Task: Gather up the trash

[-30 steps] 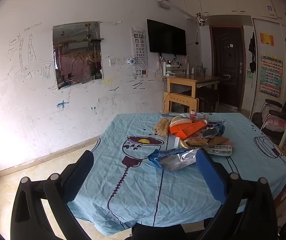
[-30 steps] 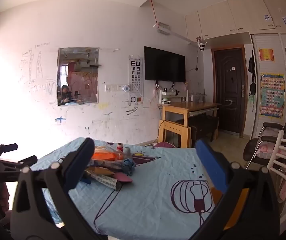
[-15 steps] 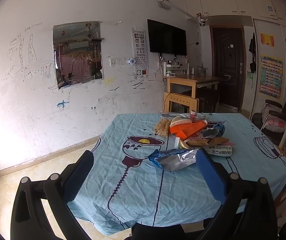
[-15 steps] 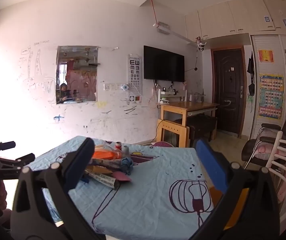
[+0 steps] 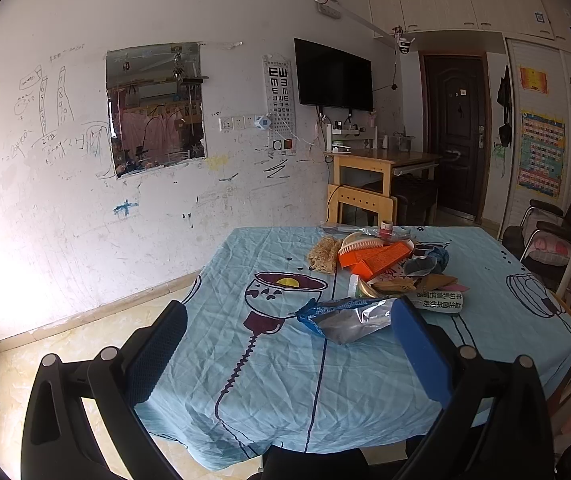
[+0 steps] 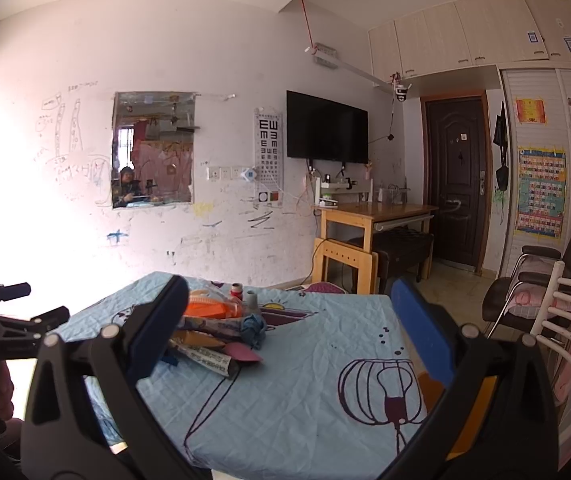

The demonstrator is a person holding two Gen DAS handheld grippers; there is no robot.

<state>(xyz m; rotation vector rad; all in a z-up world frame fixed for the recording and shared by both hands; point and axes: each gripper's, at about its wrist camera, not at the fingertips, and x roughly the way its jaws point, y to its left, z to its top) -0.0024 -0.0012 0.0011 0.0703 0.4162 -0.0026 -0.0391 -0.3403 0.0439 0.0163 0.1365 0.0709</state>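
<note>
A heap of trash lies on the table with the light blue cloth (image 5: 269, 368). Nearest me is a silver and blue foil snack bag (image 5: 349, 318), behind it a white printed packet (image 5: 439, 301), an orange box (image 5: 377, 258) and a crumpled blue rag (image 5: 431, 260). My left gripper (image 5: 288, 342) stands open above the near table edge, the foil bag just beyond its right finger. In the right wrist view the same heap (image 6: 221, 336) sits left of centre. My right gripper (image 6: 289, 324) hangs open over the cloth (image 6: 325, 392), holding nothing.
A white chair (image 6: 565, 344) and a dark armchair (image 6: 557, 276) stand at the table's right side. A wooden desk (image 5: 381, 176) is against the far wall beside a dark door (image 5: 455, 136). The other gripper's black frame (image 6: 1, 320) shows at the right wrist view's left edge.
The right wrist view has tilted slightly, so the room sits a little lower in frame. The left gripper and the trash have not visibly moved.
</note>
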